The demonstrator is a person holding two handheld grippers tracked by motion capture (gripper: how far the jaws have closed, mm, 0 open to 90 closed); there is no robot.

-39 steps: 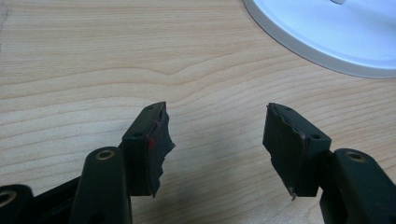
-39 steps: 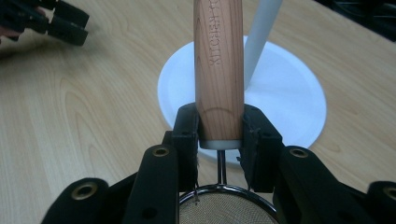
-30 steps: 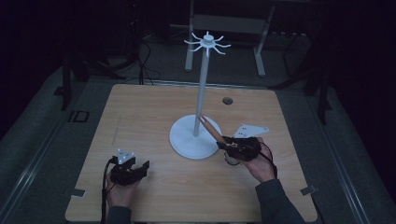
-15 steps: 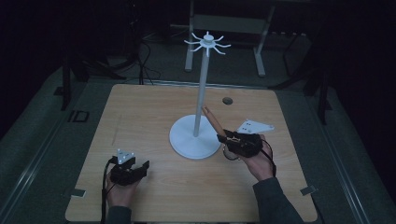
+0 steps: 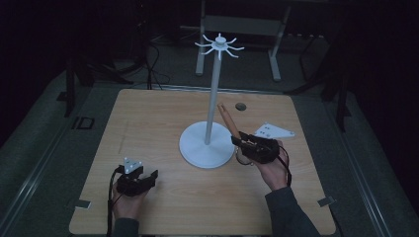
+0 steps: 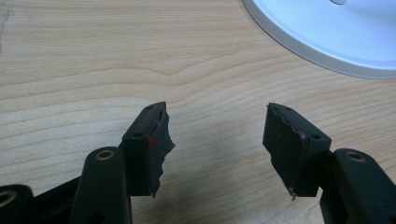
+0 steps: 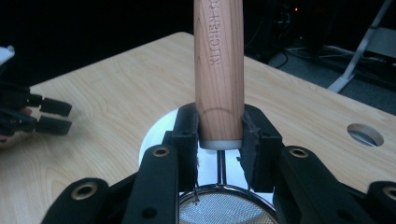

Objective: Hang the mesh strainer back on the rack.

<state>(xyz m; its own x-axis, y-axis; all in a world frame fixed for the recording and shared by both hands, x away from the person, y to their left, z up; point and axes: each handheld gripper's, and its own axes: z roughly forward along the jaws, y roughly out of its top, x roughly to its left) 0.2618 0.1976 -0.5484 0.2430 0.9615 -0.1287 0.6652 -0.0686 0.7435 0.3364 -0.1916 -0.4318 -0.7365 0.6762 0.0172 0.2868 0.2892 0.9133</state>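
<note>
In the right gripper view we see the round metal mesh sieve [image 7: 227, 210] cut off at the bottom edge, and in the dim high view it is hard to make out behind the right tongs [image 5: 243, 142]. We see those tongs clamped on the base of its pale wooden handle [image 7: 219, 70], which rises tilted beside the white hook stand [image 5: 206, 146]. Our left tongs [image 6: 215, 140] rest low on the wooden desk [image 5: 158, 123], jaws apart, holding nothing.
</note>
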